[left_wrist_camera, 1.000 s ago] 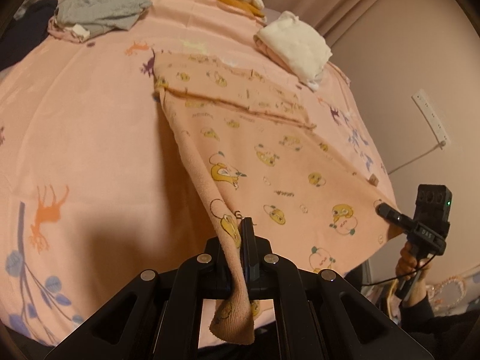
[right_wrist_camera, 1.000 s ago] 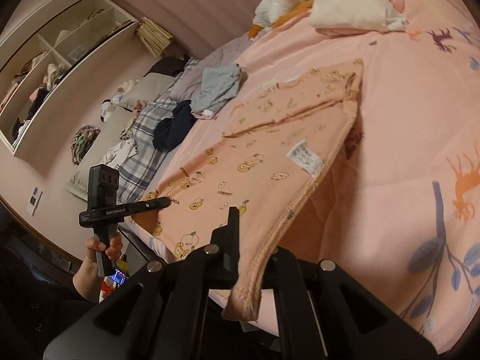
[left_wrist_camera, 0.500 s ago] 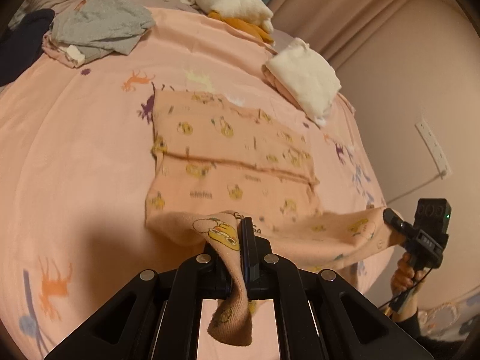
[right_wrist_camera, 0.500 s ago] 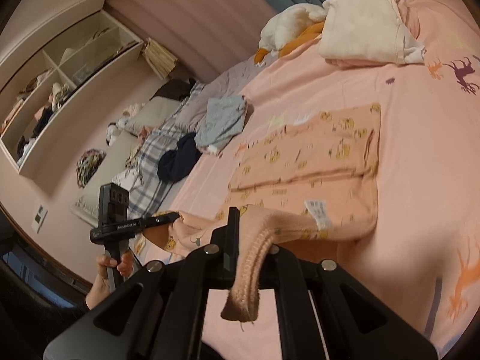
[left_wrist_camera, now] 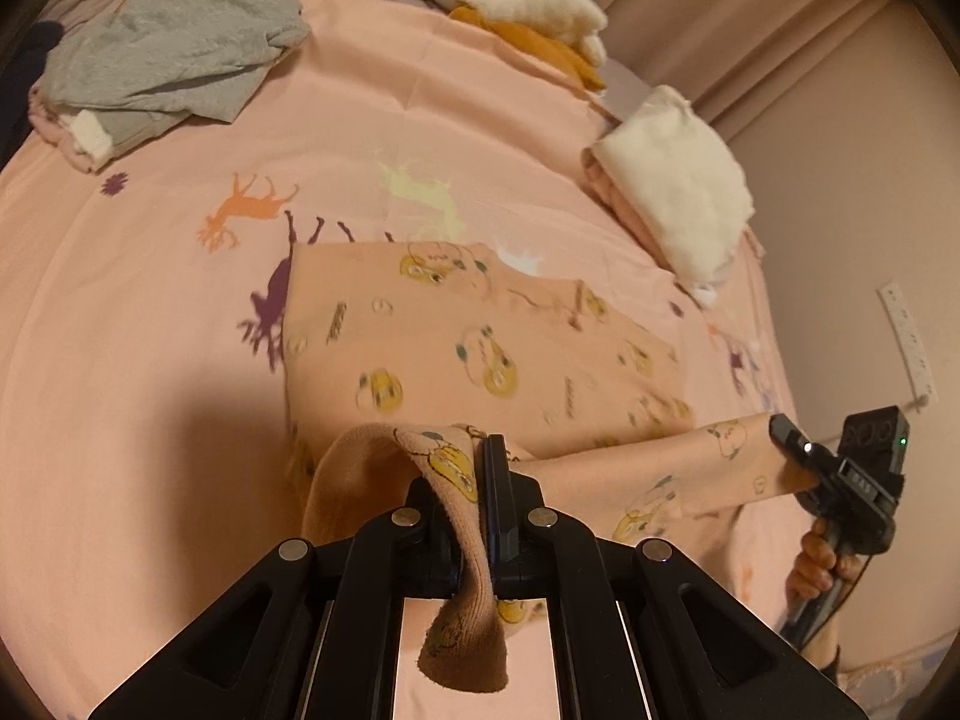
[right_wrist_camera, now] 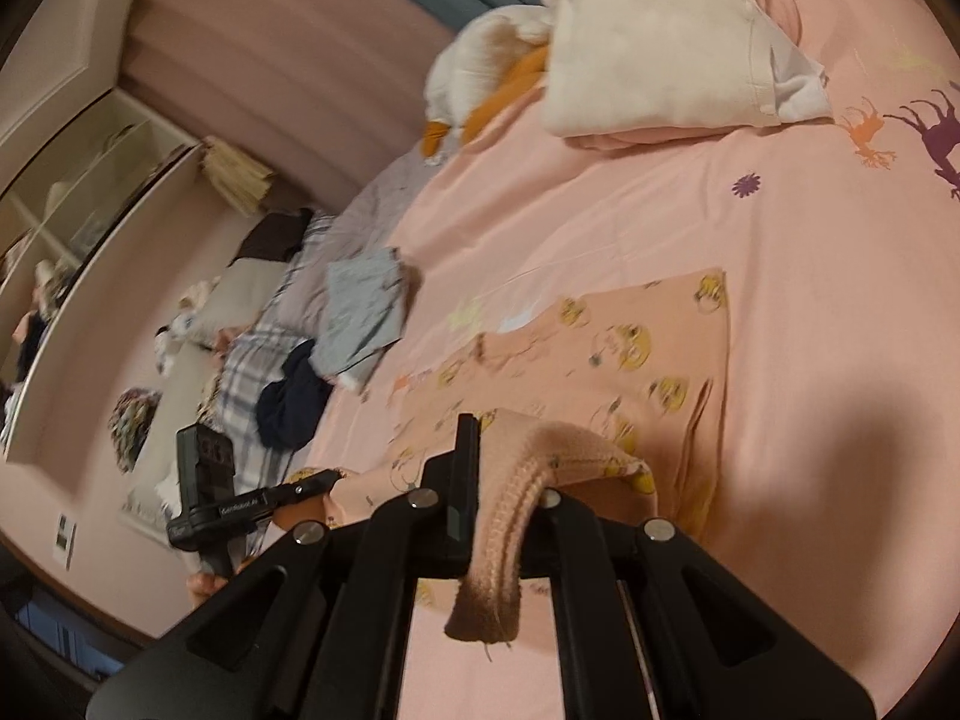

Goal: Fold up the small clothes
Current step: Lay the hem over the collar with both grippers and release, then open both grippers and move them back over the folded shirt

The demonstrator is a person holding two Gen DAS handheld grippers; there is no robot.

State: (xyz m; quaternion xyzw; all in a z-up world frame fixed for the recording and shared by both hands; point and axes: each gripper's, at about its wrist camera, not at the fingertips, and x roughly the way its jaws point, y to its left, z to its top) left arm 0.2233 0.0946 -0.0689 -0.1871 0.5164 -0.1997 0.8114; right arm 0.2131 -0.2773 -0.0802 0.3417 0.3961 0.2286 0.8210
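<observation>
carrying the near edge over the folded cloth

folding step on a pink bed [left_wrist_camera: 150, 360]. the peach printed garment [left_wrist_camera: 468, 324] lies flat at centre frame in the left wrist view, its long axis running left to right across the picture. the left gripper [left_wrist_camera: 480, 480], at lower centre, is clenched on one corner of the near edge; the cloth passes between its jaws and hangs below them. the right gripper [right_wrist_camera: 498, 480], lower centre of its own view, is likewise clamped on the opposite corner, and appears at right of the left wrist view [left_wrist_camera: 792, 444]. between the two, the raised edge is stretched taut, parallel to the long axis and above the near part of the flat cloth. the far edge lies ahead of both jaws, toward the upper frame, and neither hand looks clearly nearer to it. judged next: both travel forward together, lowering the edge onto the far one.
</observation>
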